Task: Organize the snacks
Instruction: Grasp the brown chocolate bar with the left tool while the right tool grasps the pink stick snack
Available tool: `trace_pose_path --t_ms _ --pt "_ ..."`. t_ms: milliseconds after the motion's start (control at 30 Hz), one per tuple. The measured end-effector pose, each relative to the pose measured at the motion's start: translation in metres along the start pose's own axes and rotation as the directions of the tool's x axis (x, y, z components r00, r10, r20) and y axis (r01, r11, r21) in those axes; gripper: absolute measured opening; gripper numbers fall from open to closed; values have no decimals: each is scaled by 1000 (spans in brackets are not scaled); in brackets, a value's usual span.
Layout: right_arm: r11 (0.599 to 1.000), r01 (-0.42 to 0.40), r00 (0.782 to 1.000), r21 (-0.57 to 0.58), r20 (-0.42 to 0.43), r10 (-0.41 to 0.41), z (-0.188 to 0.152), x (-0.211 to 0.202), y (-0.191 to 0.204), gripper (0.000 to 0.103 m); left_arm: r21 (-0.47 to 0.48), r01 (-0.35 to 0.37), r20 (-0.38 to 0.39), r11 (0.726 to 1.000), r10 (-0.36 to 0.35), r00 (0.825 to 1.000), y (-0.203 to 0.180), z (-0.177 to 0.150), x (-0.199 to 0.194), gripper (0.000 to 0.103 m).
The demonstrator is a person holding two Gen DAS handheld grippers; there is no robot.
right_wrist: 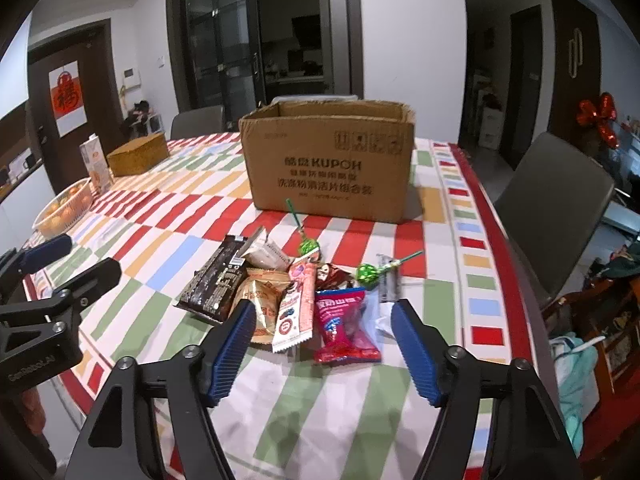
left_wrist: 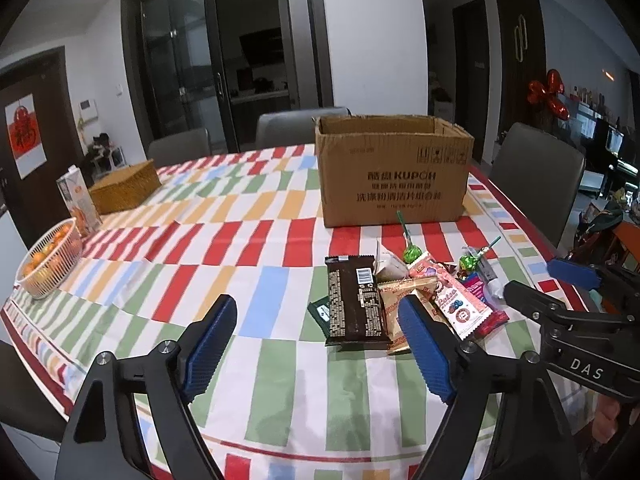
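A: Cardboard box behind snack pile on table. L view: left gripper jaws apart, empty, chocolate bar between.
B: R view only: right gripper apart, empty, round red packet.

Dim indoor light (fisheye-warped edges)

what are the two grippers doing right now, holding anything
left gripper: open, holding nothing, above the tablecloth.
right gripper: open, holding nothing, near the snack pile.
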State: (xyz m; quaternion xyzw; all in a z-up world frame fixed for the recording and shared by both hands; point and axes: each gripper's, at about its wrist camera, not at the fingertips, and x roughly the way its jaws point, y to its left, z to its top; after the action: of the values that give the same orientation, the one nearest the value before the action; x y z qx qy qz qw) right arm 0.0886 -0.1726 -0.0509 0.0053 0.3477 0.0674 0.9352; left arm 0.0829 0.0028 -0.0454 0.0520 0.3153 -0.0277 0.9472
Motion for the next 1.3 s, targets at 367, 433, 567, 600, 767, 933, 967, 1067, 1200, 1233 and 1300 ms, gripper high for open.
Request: trace_pose_path --t_ms 367,433,567,600,767,933,967,1067,1200,1233,1300 --pt "996 -82 990 28 -110 84 7 50 -2 48 35 46 -80 998 -43 996 -12 2 55 77" --pt "996 -87 989 23 -117 89 9 56 -2 47 31 54 -99 998 -51 994 -12 2 65 77" --pt "995 -95 986 13 -138 96 11 68 2 43 33 74 -132 997 -69 989 -14 0 83 75" --pt "995 -95 985 10 -143 96 11 71 2 42 33 80 -141 996 -74 987 -15 -1 87 74" --pt "994 -111 981 -3 -161 109 10 82 5 37 32 99 -181 995 -92 979 -17 -7 103 73" --pt "993 -121 976 -7 -186 118 10 93 7 34 32 109 -205 994 -100 974 -18 -10 115 73" --pt "992 -123 975 -6 -189 120 10 95 7 34 32 112 -208 993 -103 973 -18 -11 117 73" --pt "991 -130 971 -1 -200 127 11 101 6 32 34 119 -217 992 -108 970 -19 -9 124 73" --pt "990 -141 967 10 -214 140 12 108 5 30 41 117 -221 992 -105 970 -21 -6 133 72" --pt "989 -146 965 19 -217 146 13 110 4 30 42 116 -222 992 -103 969 -22 -6 135 70" --pt "989 -147 964 27 -222 149 13 112 4 27 37 115 -226 993 -104 969 -21 -5 139 69"
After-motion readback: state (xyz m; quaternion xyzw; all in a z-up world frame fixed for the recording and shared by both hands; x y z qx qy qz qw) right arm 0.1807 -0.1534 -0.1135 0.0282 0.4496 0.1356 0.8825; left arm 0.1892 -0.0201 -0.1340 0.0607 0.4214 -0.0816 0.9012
